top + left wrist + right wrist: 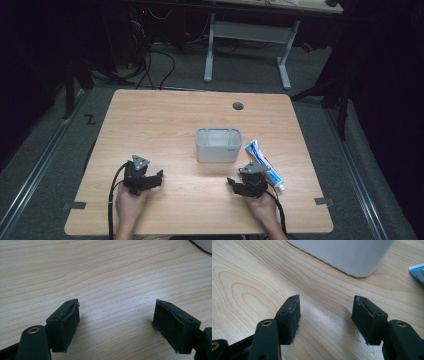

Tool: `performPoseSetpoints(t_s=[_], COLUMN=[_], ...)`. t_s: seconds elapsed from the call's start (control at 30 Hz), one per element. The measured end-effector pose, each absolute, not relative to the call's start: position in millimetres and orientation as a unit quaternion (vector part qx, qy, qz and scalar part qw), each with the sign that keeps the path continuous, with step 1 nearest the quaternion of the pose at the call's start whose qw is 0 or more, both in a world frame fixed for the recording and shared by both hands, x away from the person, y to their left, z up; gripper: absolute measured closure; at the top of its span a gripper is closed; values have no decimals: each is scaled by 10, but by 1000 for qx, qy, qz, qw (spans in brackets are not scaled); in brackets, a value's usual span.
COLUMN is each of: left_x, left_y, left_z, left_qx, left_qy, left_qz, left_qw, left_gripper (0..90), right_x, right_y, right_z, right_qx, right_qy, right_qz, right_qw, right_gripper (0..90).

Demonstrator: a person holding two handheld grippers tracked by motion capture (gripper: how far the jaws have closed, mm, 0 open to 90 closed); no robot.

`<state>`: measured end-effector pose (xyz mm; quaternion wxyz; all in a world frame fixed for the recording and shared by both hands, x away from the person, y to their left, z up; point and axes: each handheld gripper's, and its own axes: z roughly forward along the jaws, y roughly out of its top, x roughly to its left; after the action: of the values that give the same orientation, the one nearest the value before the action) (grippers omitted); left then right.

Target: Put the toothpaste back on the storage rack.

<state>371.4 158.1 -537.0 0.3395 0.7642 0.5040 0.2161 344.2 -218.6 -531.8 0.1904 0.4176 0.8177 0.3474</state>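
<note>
Both tongs, left tongs (161,174) and right tongs (230,181), gape empty near the worktop's (150,120) front edge; toothpaste tube (264,165) looks light, soft — pinch mid-body.

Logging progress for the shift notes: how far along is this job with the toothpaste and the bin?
Nothing looks done. The toothpaste tube lies on the table right of the white bin, which looks empty. Nothing is in hand: left tongs and right tongs are open over bare wood. If the tube belongs in the bin, all of it remains.
</note>
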Motion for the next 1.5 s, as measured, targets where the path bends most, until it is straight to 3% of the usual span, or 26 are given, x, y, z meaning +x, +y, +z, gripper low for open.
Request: performPoseSetpoints(t_s=[1.07, 1.5], left_x=[3721, 3722], left_y=[1588, 1589], left_z=[-5369, -5369], left_qx=[762, 761], left_qy=[508, 508], left_qz=[216, 216], left_qw=[341, 340], left_gripper=[219, 219], right_x=[3427, 3378], right_y=[-2185, -2256], right_z=[-5317, -5250], right_qx=[426, 433], right_qy=[814, 801], right_qz=[344, 361], right_qw=[193, 203], right_gripper=[396, 455])
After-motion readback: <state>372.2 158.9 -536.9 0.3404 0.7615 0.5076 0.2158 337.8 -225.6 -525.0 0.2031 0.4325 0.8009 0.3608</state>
